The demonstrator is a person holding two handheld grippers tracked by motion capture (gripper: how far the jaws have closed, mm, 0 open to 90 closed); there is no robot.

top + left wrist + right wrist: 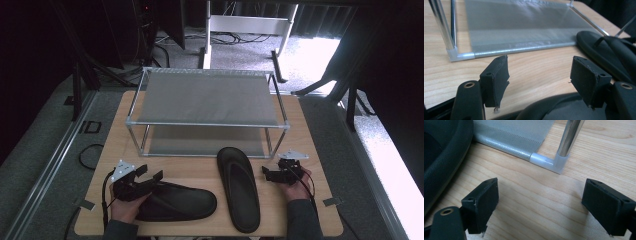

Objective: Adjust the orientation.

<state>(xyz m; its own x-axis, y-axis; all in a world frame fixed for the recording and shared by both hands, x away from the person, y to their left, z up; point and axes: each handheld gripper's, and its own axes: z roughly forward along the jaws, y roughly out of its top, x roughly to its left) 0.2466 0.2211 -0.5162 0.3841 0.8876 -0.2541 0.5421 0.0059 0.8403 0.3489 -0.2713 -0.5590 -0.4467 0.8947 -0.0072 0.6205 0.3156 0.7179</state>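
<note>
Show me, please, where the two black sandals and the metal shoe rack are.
left sandal (185, 202): high view, on its footbed near the toe.
right sandal (240, 190): high view, middle of its footbed.
shoe rack (207, 97): high view, on its top mesh shelf.

Two-tier rack on a wooden table

A metal-framed rack (207, 97) with grey mesh shelves is set at the table's (315, 130) 12 o'clock edge. A white desk frame (247, 25) and loose cables (165, 47) are seen on the grey carpet (45, 150) beyond, toward 12 o'clock.
</note>
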